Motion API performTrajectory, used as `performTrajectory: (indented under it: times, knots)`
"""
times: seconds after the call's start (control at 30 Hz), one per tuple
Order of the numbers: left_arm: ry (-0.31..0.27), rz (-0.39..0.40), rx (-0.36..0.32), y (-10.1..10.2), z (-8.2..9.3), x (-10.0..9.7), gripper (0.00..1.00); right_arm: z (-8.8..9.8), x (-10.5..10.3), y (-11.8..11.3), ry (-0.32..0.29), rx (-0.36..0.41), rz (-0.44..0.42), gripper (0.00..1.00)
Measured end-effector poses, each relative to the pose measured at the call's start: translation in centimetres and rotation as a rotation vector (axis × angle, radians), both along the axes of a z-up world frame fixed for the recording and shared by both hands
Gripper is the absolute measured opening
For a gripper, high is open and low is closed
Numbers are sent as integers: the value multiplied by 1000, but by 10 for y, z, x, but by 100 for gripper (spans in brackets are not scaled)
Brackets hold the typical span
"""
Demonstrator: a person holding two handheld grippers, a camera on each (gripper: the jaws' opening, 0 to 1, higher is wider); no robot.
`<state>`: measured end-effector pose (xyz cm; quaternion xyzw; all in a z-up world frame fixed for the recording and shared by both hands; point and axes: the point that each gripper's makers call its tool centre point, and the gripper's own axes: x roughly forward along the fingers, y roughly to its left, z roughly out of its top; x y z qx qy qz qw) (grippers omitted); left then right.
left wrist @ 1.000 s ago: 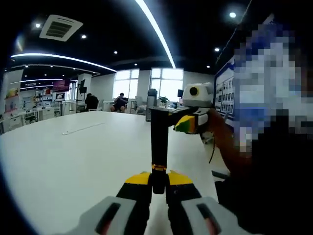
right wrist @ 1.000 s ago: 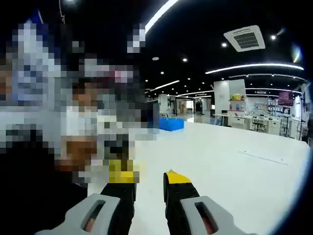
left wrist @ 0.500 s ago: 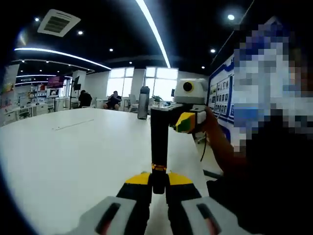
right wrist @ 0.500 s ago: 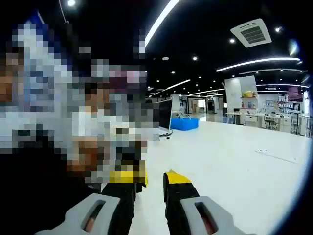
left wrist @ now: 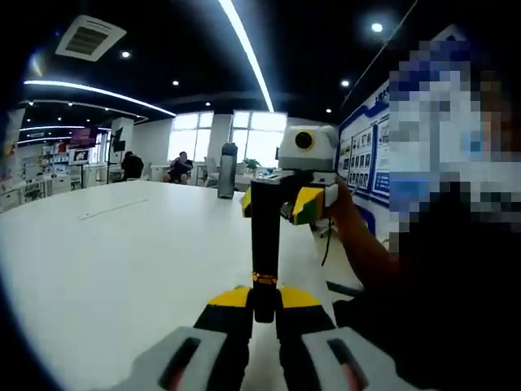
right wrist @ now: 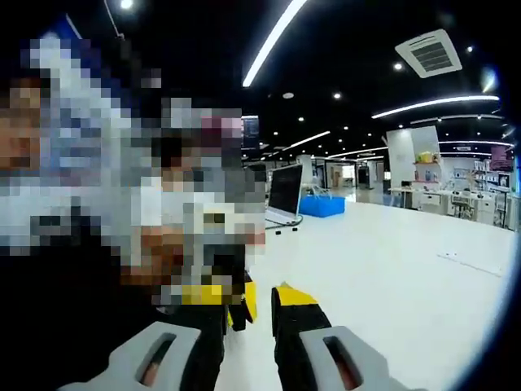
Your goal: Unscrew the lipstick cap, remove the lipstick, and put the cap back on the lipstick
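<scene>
A broad white table [left wrist: 106, 269] runs off into an open office with strip lights on a dark ceiling and bright windows at the far end. A dark bottle [left wrist: 226, 171] stands well back on it, and in the right gripper view a monitor [right wrist: 285, 190] and a blue box [right wrist: 323, 205] sit toward the far edge.

The left gripper [left wrist: 264, 300] has its yellow-tipped jaws closed on the base of the lipstick [left wrist: 264, 236], a tall black tube held upright above the table, with a thin gold ring just above the jaws. Holding it by the foot keeps the body fixed and leaves the upper part, the cap, free to be turned.

The right gripper [left wrist: 281, 200] reaches in from the right at the tube's top, a yellow tip showing on either side of the cap, so the jaws straddle it. Whether they are pressing on it I cannot tell. In the right gripper view the jaws stand slightly apart with a gap between the yellow tips [right wrist: 297, 296], and something dark with a yellow edge sits at that gap, partly lost in blur.

The cap looks seated, so my judgement is that the unscrewing is only about to begin: the right gripper needs to close squarely on the cap before it twists.
</scene>
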<state>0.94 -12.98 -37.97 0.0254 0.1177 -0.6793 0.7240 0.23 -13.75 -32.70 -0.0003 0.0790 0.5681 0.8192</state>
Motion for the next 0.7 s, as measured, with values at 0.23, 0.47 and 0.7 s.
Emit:
performTrajectory:
  times: [0.23, 0.47, 0.7]
  knots:
    - [1, -9, 5, -3, -1, -3, 13, -3, -4, 7, 3, -7, 12, 20]
    - [-1, -21, 8, -6, -1, -6, 13, -4, -6, 17, 19, 10, 37, 20]
    - [6, -25, 6, -10, 0, -3, 13, -6, -5, 24, 20, 22, 65, 20]
